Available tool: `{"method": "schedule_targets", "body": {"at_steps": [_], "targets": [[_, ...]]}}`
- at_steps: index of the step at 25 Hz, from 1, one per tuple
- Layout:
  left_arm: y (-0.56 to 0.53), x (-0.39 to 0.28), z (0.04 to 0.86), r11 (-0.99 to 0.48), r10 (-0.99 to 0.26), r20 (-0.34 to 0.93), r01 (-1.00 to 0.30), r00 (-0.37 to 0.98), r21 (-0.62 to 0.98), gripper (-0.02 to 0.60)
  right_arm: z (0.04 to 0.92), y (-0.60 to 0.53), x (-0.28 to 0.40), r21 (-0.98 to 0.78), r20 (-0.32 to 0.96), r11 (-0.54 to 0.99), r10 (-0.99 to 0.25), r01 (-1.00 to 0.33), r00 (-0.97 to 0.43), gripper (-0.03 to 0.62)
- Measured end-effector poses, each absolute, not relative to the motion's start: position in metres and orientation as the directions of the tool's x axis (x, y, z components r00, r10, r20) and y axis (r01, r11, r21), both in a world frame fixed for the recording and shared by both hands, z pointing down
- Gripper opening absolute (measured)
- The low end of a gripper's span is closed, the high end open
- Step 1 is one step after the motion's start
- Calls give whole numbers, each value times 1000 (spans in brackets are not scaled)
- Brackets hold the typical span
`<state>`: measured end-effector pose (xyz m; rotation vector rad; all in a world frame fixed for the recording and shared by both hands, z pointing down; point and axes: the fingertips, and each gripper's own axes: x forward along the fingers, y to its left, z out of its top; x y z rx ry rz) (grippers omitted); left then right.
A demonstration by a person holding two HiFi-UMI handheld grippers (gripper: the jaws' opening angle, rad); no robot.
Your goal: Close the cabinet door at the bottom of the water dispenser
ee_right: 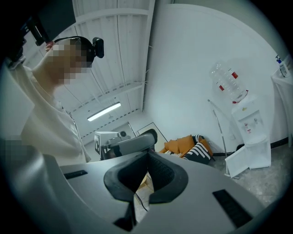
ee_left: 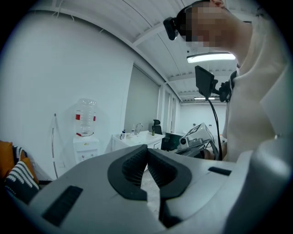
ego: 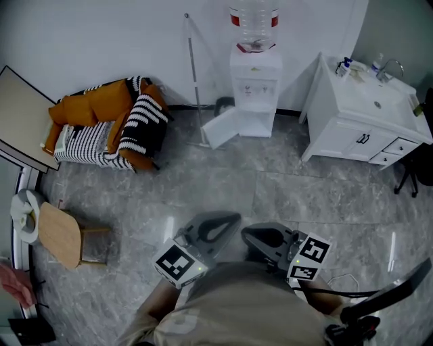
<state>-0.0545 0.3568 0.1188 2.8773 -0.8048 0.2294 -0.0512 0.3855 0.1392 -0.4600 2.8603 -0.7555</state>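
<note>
**Cabinet door ajar across the room, both tools closed and empty**

The cabinet door at the foot of the water dispenser stands open. It is swung out to the left in the head view, with its free edge angled over the floor. The dispenser stands against the far wall with a clear bottle upside down on top.

My two tools are held close to my body and well apart from the door, with a stretch of grey tiled floor between us. The left tool has its jaws pressed together at the tips with nothing between them, as its own view confirms. The right tool is closed the same way and empty. In the right gripper view I see the open door off to the right of the jaws.

Around the dispenser, a thin pole leans on the wall just left of it. A dark bin sits between the pole and the dispenser, behind the open door. To the right stands a white sink cabinet. Further left is an orange armchair with striped cushions. A small wooden stool stands nearer to me on the left, clear of the line to the door.
</note>
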Motion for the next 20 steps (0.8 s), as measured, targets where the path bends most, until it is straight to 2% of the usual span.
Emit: {"method": "schedule_targets", "body": {"at_steps": [10,20], "targets": [[312,-27,125,-847,-502,208,-526,839,76,-8,150,342,-24,-479,-37,835,-327,-271,-944,15],[258,-74,134,-868,-466,170,-486,869,106,-8,161,286,-63,-481,55,786,-415,-388,-908,15]]}}
